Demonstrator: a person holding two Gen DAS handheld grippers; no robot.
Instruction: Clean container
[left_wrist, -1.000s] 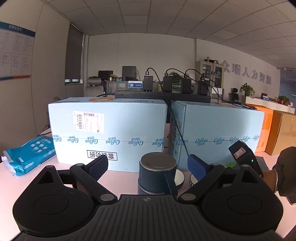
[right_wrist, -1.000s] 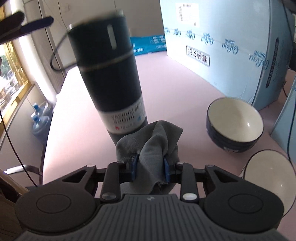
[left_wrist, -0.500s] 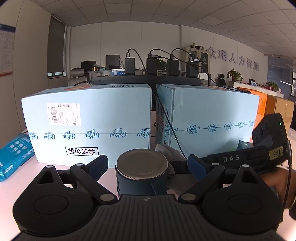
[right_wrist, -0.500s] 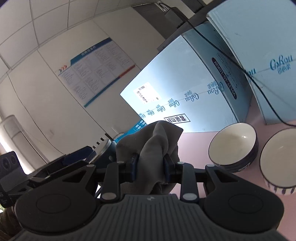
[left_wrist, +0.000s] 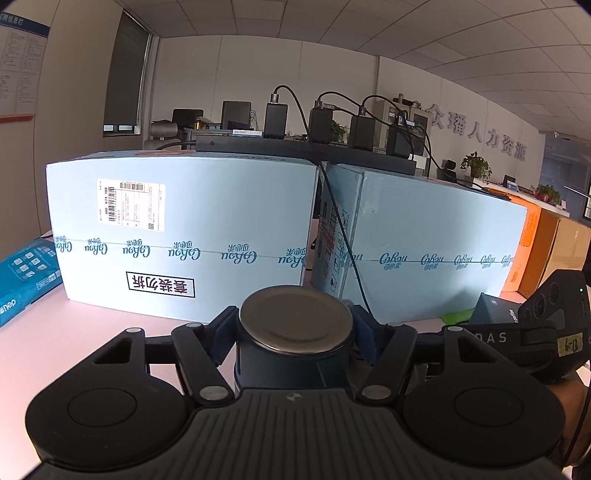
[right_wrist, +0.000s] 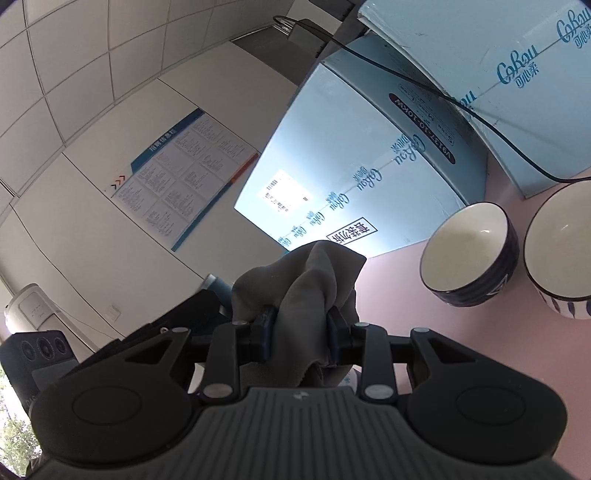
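Clamped on the dark blue flask (left_wrist: 295, 347), the left gripper (left_wrist: 295, 332) holds its base forward; the right gripper (right_wrist: 299, 325) pinches a grey cloth (right_wrist: 303, 284), two bowls (right_wrist: 471, 254) beyond its right finger.

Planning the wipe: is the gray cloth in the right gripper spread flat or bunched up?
Bunched up. The gray cloth rises in crumpled folds from between the shut right gripper fingers, with no flat face showing.

Flask (left_wrist: 295, 354) dull brushed metal; rag (right_wrist: 306, 288) soft matt cloth.
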